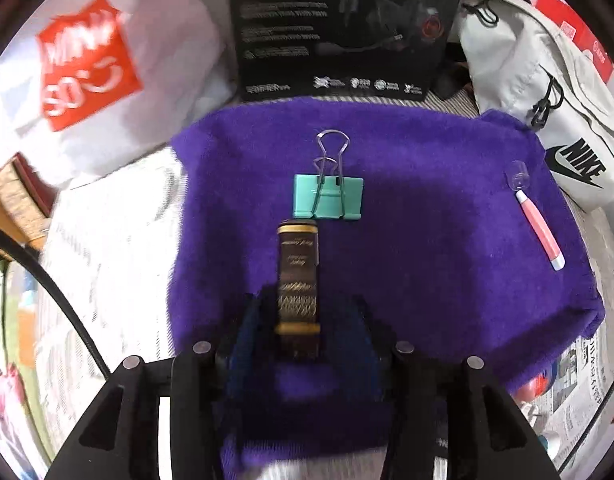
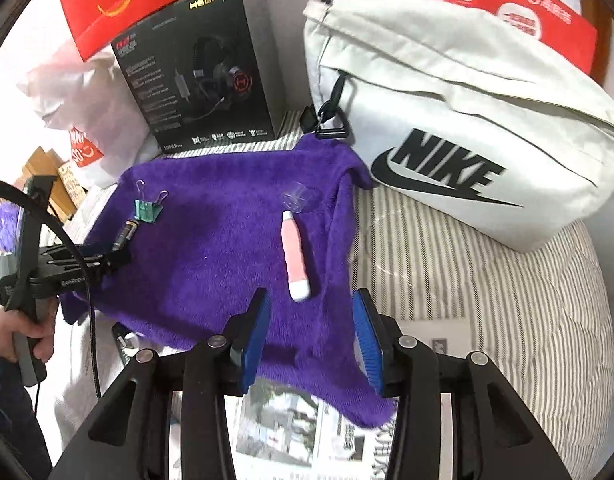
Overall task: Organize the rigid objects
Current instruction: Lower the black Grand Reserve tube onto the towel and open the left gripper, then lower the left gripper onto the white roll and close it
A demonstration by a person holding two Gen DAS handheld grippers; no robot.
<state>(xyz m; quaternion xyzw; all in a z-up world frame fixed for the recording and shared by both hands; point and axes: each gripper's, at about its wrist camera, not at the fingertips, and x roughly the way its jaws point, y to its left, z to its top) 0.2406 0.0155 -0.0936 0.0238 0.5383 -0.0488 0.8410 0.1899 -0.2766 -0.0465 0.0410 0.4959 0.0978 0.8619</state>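
A purple towel [image 1: 427,240] lies spread on striped bedding. On it a dark brown and gold battery [image 1: 299,280] lies lengthwise between the fingers of my left gripper [image 1: 307,300], which is open, with a gap on each side of the battery. Just past the battery sits a teal binder clip [image 1: 327,196]. A pink and white tube [image 1: 539,232] and its clear cap [image 1: 517,174] lie at the towel's right. My right gripper [image 2: 312,294] hangs open and holds nothing, just short of the pink tube [image 2: 295,256]. The right wrist view also shows the left gripper [image 2: 115,258] at the battery [image 2: 125,234].
A black headset box [image 2: 199,72] stands behind the towel, a white Nike bag [image 2: 447,140] at its right, a white shopping bag [image 1: 107,60] at its left. Newspaper [image 2: 291,432] lies under the towel's near edge. A person's hand [image 2: 15,332] holds the left gripper's handle.
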